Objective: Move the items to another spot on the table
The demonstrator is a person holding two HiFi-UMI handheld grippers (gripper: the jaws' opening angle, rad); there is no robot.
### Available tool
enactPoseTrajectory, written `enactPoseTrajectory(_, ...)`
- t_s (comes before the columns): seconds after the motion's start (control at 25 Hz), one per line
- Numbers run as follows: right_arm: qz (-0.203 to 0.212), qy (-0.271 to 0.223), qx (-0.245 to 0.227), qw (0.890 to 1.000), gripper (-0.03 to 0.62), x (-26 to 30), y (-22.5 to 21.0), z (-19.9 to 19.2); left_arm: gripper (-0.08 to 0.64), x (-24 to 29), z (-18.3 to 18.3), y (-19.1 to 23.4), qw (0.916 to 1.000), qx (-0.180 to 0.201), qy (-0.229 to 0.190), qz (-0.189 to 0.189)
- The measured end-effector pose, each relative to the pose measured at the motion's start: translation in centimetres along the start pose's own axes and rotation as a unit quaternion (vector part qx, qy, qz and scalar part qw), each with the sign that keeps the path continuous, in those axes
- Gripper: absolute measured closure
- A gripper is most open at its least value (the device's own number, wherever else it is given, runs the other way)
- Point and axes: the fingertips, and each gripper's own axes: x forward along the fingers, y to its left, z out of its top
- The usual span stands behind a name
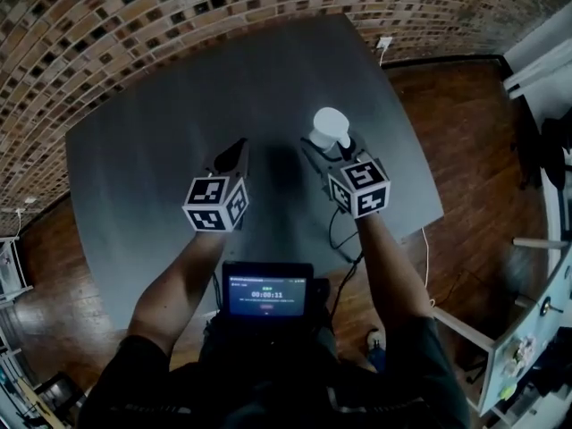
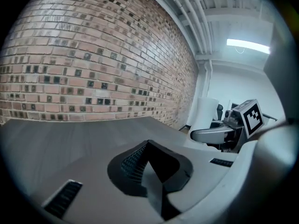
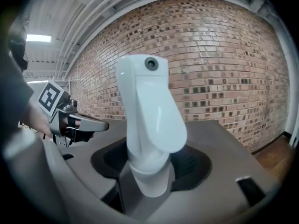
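1. Right gripper (image 3: 148,174) pinched the white plastic item (image 3: 150,120) at its base, upright, over the right half of the grey table (image 1: 170,132).
2. Left gripper (image 2: 150,168) jaws were pressed together, nothing between them.

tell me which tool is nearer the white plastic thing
Right. The right tool grips the white plastic thing between its jaws; the left tool sits apart, off to its left, shut and empty.
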Motion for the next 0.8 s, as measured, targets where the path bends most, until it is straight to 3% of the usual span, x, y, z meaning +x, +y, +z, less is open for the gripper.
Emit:
enactPoseTrajectory(0.4,-0.002,0.013,-0.005,1.000,0.318,3.4,-0.7,-5.7,0.569,3.6,-6.4,1.4,0.9992,0.004,0.040,-0.004)
enactPoseTrajectory(0.8,-0.003,-0.010,-0.007,1.000,0.313,3.6,-0.7,-6.7,0.569,4.1,-7.7,1.7,0.9989,-0.002,0.044,-0.014)
